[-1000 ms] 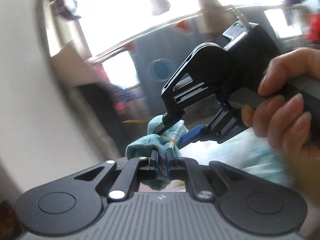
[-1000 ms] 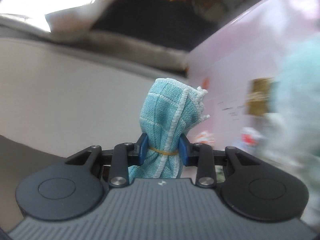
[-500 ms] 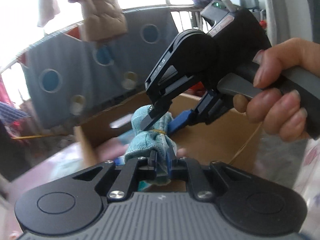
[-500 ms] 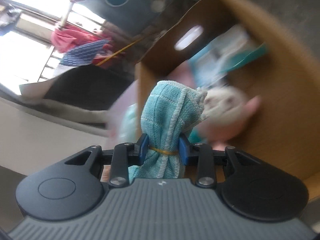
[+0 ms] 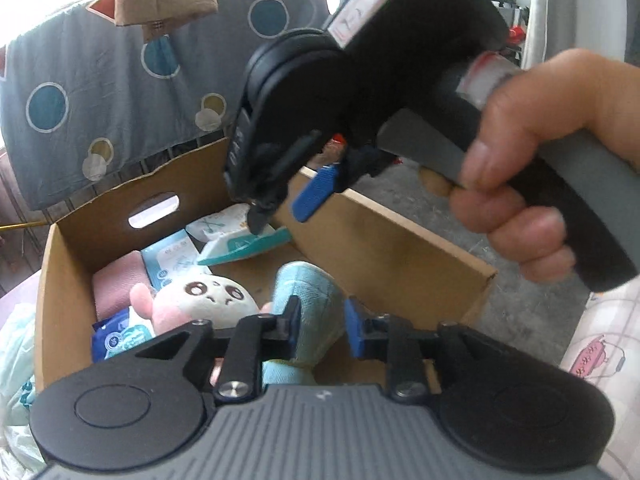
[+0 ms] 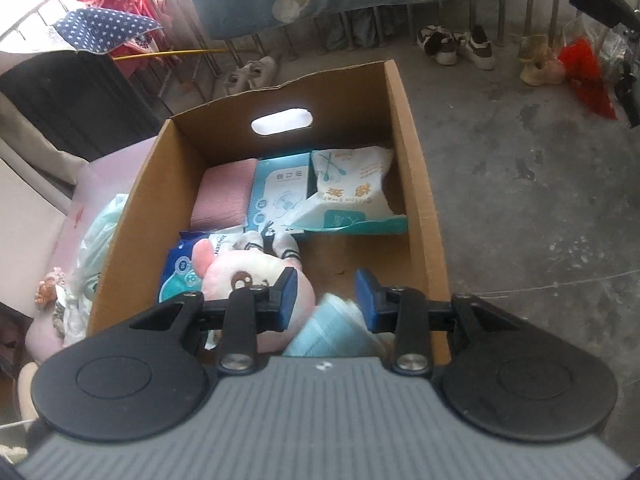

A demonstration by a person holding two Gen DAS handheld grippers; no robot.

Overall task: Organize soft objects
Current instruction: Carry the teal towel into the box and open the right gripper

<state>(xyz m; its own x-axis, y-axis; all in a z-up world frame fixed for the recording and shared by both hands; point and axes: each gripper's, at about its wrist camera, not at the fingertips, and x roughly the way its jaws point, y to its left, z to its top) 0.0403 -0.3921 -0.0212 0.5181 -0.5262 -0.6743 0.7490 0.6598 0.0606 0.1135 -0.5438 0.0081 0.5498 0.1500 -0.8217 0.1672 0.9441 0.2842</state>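
Right tool point(image 6: 326, 294): fingers spread apart, hovering over the near end of the cardboard box point(image 6: 420, 184); nothing is gripped. In the left wrist view this tool point(image 5: 286, 208) shows from the side, held by a hand point(image 5: 532, 200), blue pads parted above the box point(image 5: 384, 240).
Left tool point(image 5: 322, 322): fingers apart; the teal cloth point(image 5: 306, 308) sits between them and lies against the left finger, clear of the right pad. Whether that finger bears any of the cloth's weight cannot be told.
Teal cloth, right wrist view point(image 6: 340, 332): slightly blurred, just below the parted fingers, at the near end of the box beside the plush toy point(image 6: 244, 276).
Box contents: a pink and white plush toy point(image 5: 200, 300) near the middle; a folded pink cloth point(image 6: 224, 196) at the far left; a light blue packet point(image 6: 278, 190) next to it; a white wipes pack point(image 6: 348, 192) at the far right, leaning on the side wall; a dark blue packet point(image 6: 182, 256) under the plush.
Box position: on a concrete floor point(image 6: 540, 184), its far wall showing a cut-out handle.
Surroundings: shoes point(image 6: 456, 46) by a railing; a grey sheet with circles point(image 5: 100, 92) hanging behind.
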